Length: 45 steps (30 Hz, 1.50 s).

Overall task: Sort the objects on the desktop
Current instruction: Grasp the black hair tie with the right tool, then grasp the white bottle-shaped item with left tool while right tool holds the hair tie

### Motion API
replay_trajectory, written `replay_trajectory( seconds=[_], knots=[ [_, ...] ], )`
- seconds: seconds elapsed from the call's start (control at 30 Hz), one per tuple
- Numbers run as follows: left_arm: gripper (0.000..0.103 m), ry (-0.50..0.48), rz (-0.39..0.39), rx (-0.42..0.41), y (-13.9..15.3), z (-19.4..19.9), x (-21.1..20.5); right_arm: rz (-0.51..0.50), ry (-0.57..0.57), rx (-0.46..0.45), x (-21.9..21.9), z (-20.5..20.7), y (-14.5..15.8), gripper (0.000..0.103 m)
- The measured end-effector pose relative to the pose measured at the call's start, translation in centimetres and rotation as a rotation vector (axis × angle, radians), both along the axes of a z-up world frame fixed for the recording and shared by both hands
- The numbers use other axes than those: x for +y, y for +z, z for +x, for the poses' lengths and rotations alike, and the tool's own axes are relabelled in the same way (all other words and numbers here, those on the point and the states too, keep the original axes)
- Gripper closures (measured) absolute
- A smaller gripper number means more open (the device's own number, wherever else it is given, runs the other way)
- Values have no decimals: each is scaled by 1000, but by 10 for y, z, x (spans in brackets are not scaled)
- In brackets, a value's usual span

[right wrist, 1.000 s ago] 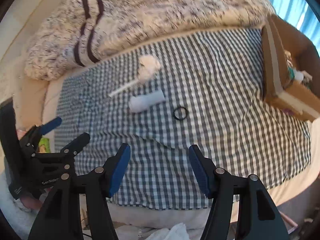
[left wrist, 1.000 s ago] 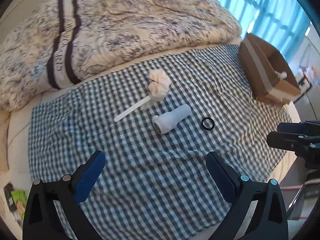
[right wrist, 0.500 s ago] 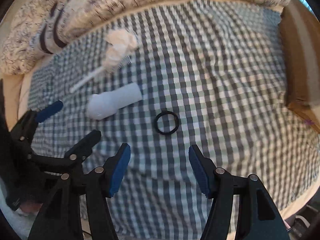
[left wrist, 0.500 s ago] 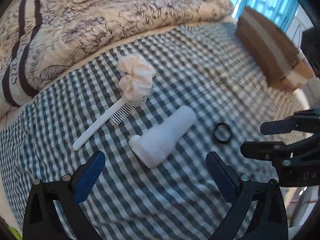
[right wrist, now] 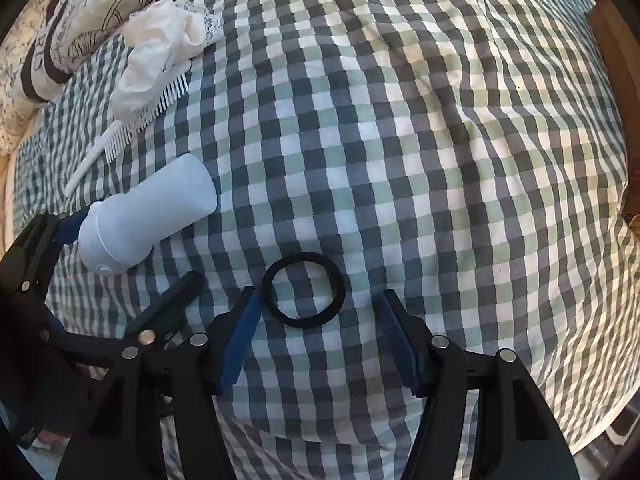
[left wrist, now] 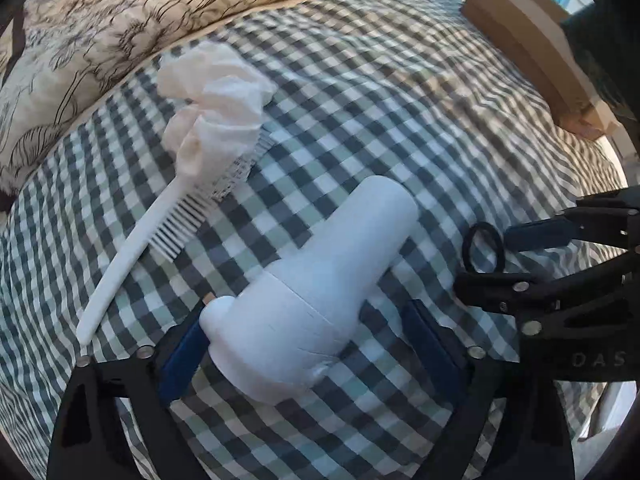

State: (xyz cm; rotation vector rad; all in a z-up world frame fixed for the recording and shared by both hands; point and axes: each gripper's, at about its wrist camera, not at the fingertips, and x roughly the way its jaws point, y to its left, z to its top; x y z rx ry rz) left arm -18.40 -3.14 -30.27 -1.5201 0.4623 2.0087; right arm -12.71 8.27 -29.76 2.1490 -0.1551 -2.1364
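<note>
A white bottle [left wrist: 320,292] lies on its side on the checked cloth [left wrist: 380,100]. My left gripper [left wrist: 308,336] is open, with the bottle's cap end between its blue pads. A black hair ring [right wrist: 303,290] lies flat on the cloth. My right gripper [right wrist: 320,332] is open, its two fingers on either side of the ring. The ring also shows in the left wrist view [left wrist: 483,247], and the bottle in the right wrist view [right wrist: 148,214]. A white comb [left wrist: 136,248] lies left of the bottle, with a cream scrunchie [left wrist: 216,112] on its far end.
A folded patterned duvet [left wrist: 120,20] lies along the far side of the cloth. A brown cardboard box [left wrist: 532,44] stands at the far right. The cloth drops off at the bed's near edge [right wrist: 360,452].
Both grippers have moved forward and down to the cloth. The left one now straddles the bottle and the right one straddles the ring. Both are still open.
</note>
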Motion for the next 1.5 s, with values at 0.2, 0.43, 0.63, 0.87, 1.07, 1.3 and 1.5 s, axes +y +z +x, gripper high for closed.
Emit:
replay_trajectory(
  seconds=[0.2, 0.43, 0.63, 0.87, 1.07, 1.3, 1.5],
  knots=[
    [41, 41, 46, -13, 12, -1, -9, 31, 16, 6, 7, 3, 10, 96],
    [44, 81, 82, -19, 31, 12, -15, -9, -10, 27, 13, 8, 30, 98],
    [83, 133, 106, -19, 53, 11, -24, -41, -28, 56, 18, 17, 58, 98],
    [29, 293, 196, -144, 50, -1, -41, -65, -67, 80, 32, 32, 81, 98],
    [13, 313, 201, -68, 67, -16, -27, -94, -103, 89, 42, 29, 87, 98],
    [13, -33, 13, 82, 56, -28, 36, -129, -153, 68, 64, 29, 77, 98],
    [13, -256, -106, 21, 7, -27, 66, -144, -193, 47, 90, 23, 67, 98]
  ],
)
